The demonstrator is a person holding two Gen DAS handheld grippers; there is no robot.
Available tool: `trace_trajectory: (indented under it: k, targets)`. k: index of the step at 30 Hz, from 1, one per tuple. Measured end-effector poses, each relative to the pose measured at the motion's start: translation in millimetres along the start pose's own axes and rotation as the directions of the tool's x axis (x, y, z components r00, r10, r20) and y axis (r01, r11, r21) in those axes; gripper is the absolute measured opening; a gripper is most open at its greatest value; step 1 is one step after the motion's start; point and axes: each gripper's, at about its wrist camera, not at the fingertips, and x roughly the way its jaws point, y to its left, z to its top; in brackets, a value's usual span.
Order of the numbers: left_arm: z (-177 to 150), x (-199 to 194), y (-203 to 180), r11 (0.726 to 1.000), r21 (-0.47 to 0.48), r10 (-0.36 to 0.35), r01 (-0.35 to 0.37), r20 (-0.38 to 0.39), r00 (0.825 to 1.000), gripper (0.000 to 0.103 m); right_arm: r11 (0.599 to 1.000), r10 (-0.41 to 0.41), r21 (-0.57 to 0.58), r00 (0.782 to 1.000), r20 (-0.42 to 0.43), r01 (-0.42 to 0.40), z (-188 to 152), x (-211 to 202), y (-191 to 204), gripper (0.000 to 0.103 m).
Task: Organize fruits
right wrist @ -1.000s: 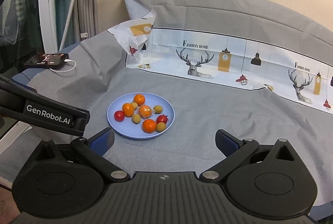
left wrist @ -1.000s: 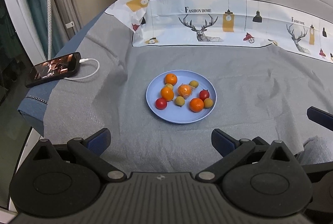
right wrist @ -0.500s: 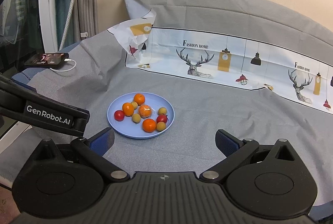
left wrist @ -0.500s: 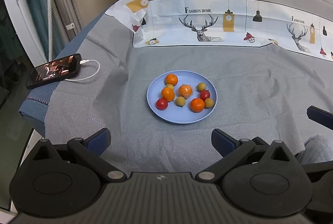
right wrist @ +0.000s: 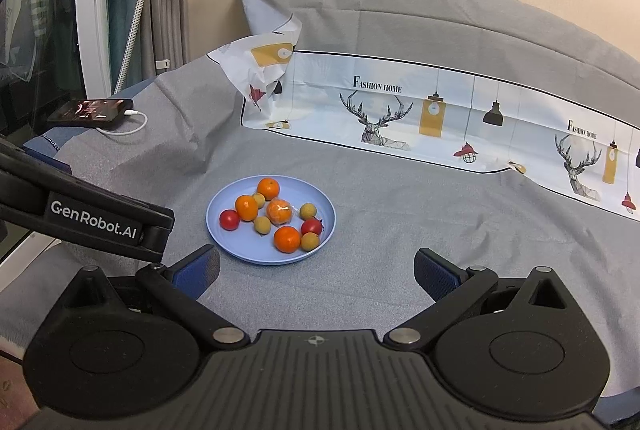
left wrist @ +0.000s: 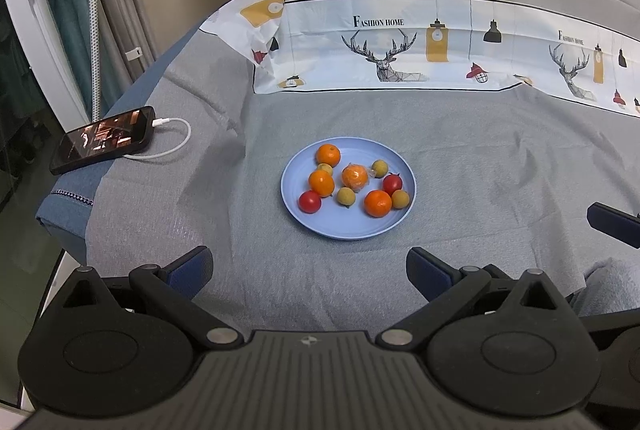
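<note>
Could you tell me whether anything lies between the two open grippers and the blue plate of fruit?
Nothing visible does. Only bare grey cloth lies between the left gripper and the blue plate, and between the right gripper and the plate. The phone sits well off to the left.

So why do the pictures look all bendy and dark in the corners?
Both wrist views use fisheye lenses: the printed banner curves in the left wrist view, and the grey cloth's far edge bows in the right wrist view; the black corners are the lens rim. The plate stays sharp, without glare.
</note>
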Motion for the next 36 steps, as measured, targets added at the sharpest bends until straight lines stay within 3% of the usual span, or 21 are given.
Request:
trace_trajectory:
  k: [36]
  targets:
    - [0.2, 4.3, 3.5, 1.000, 0.005, 0.005, -0.005, -0.008, 1.000, 0.103, 1.000, 0.000, -0.003, 1.000, -0.002, 0.000, 0.2, 0.3, 0.2, 0.102]
